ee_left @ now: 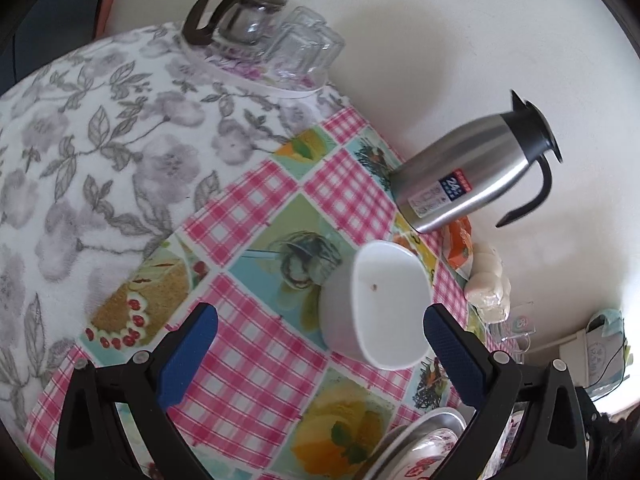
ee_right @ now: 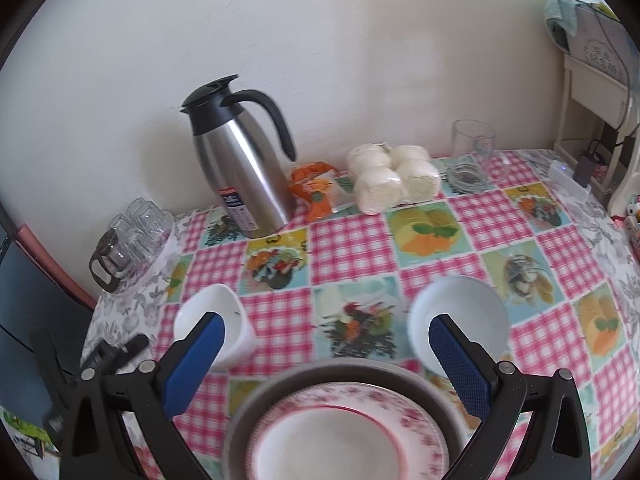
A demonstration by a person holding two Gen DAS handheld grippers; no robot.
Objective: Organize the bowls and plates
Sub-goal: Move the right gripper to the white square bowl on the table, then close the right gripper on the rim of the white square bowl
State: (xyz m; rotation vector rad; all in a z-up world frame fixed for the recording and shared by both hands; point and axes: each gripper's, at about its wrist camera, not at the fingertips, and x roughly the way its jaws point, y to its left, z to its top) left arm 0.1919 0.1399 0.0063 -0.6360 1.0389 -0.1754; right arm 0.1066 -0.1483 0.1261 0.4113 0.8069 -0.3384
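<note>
Closest to you, your right gripper [ee_right: 325,364] was spread wide and gripping nothing, poised over a floral plate [ee_right: 348,436] that lay flat inside a grey metal pan [ee_right: 432,384] at the near edge of the table. Its blue pads [ee_right: 460,364] framed two white bowls: a right bowl [ee_right: 464,312] sitting upright with its mouth up, and a left bowl [ee_right: 218,320], also upright and empty.

Your left gripper [ee_left: 320,352] was likewise released and empty, jaws wide apart, with that left bowl just past its fingertips; a small dark speck marked the inside of the bowl.

Both bowls and the plate sat on a checked oilcloth [ee_right: 352,240] of pink gingham and food pictures, laid over a grey-flowered tablecloth [ee_left: 80,152].

Farther back, a steel thermos jug [ee_right: 244,168] stood upright near the wall, handle to the right. Beside it to the right lay an orange packet [ee_right: 316,192], then a wrapped pack of white rolls [ee_right: 392,180], then a clear glass [ee_right: 474,140]. At the far left, a tray [ee_right: 168,248] held upturned glasses and a glass pot [ee_right: 114,260]. A plain cream wall [ee_right: 320,40] closed off the far side.
</note>
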